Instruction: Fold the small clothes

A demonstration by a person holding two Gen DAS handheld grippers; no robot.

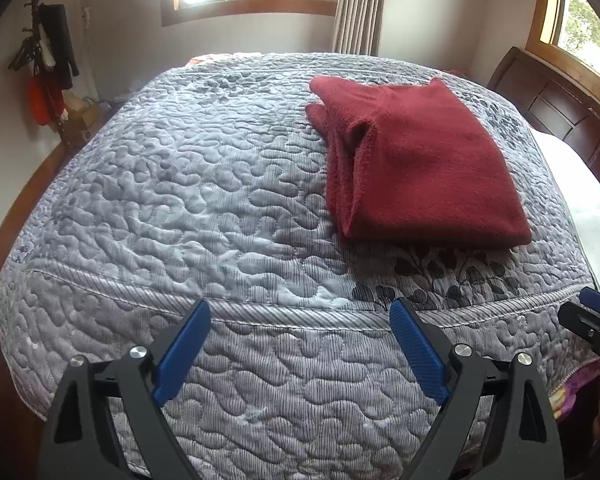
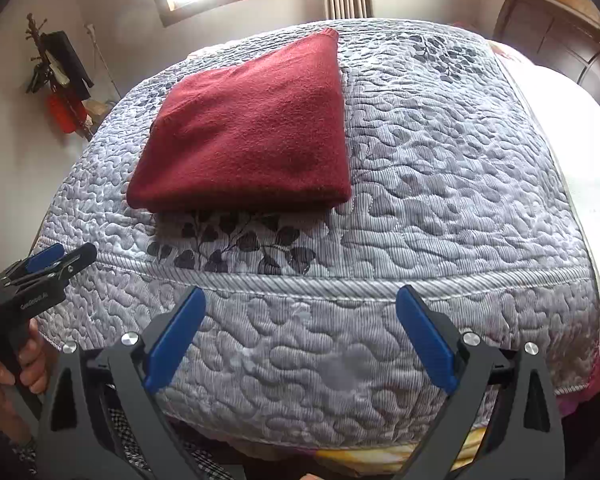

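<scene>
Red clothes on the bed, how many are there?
1: a folded red garment lying on the grey quilt, beyond both open tongs. More could be hidden inside its folds.

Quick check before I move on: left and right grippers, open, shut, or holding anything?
Left gripper: open, holding nothing, short of the red garment.
Right gripper: open, holding nothing.
</scene>
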